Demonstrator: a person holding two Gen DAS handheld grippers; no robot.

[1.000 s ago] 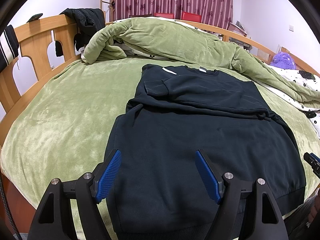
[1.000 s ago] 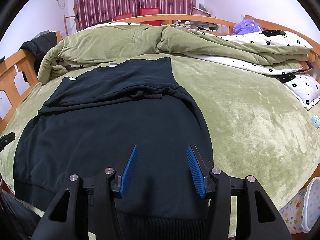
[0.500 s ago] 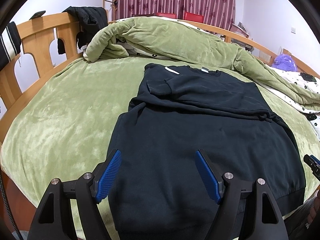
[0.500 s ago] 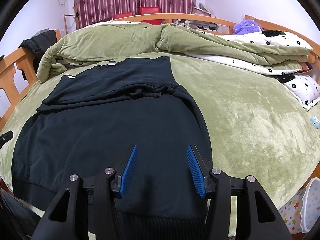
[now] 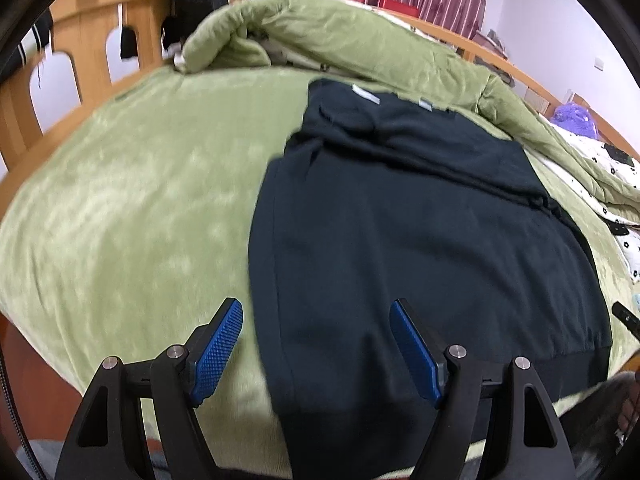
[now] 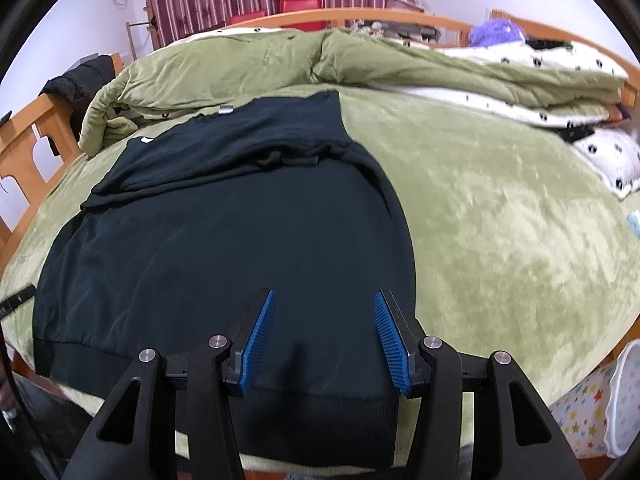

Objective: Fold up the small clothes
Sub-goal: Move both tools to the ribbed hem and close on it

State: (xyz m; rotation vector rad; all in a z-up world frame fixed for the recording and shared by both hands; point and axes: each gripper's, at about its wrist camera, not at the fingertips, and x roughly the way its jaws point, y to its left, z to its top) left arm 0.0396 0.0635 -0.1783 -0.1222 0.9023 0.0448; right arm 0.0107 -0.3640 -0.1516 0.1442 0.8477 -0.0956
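Observation:
A dark navy sweatshirt [image 5: 420, 220] lies flat on the green bedspread [image 5: 132, 208], its sleeves folded across the upper body and its ribbed hem toward me. My left gripper [image 5: 316, 320] is open and empty, just above the sweatshirt's near left hem corner, straddling its left edge. In the right wrist view the same sweatshirt [image 6: 240, 232] fills the middle. My right gripper [image 6: 324, 312] is open and empty above the near right part of the hem.
A rolled green duvet [image 5: 340, 40] and a white dotted quilt [image 6: 560, 92] lie along the far side. A wooden bed rail [image 5: 92, 52] stands at the left with dark clothes hung on it. A star-patterned basket [image 6: 600, 400] stands beside the bed at the right.
The left gripper has swung left and dipped toward the sweatshirt's left hem corner; its view is motion-blurred. The right gripper has moved a little closer to the hem. Both stay open.

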